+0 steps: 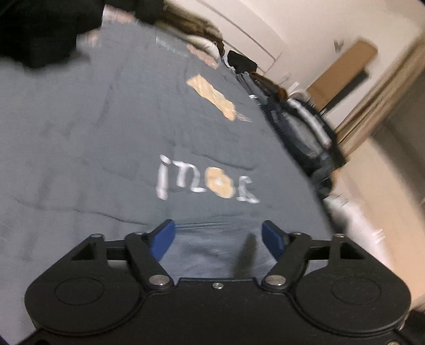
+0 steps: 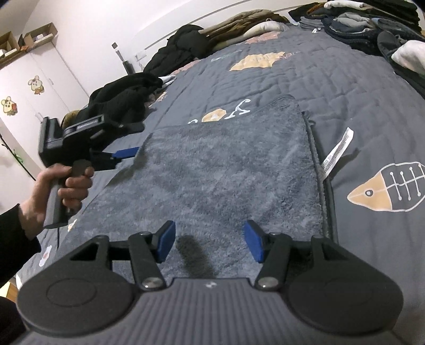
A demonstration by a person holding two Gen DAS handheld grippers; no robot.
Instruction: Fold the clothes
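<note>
A grey fleece garment (image 2: 225, 169) lies folded flat on the quilted bedspread (image 2: 358, 111), with a white care label (image 2: 337, 151) sticking out at its right edge. My right gripper (image 2: 209, 244) hovers open over the garment's near edge, nothing between its fingers. A hand (image 2: 53, 185) holds my left gripper at the garment's far left edge, and one of its blue fingers (image 2: 124, 153) reaches the fleece there. In the blurred left wrist view my left gripper (image 1: 217, 238) is open above a paler strip of grey fabric (image 1: 212, 252), with nothing gripped.
Black clothes (image 2: 124, 98) are heaped on the bed's left side. Folded clothes (image 2: 358, 24) are stacked at the far right, also seen as a stack (image 1: 300, 127) along the bed edge. A wardrobe (image 2: 37, 85) with stickers stands at left.
</note>
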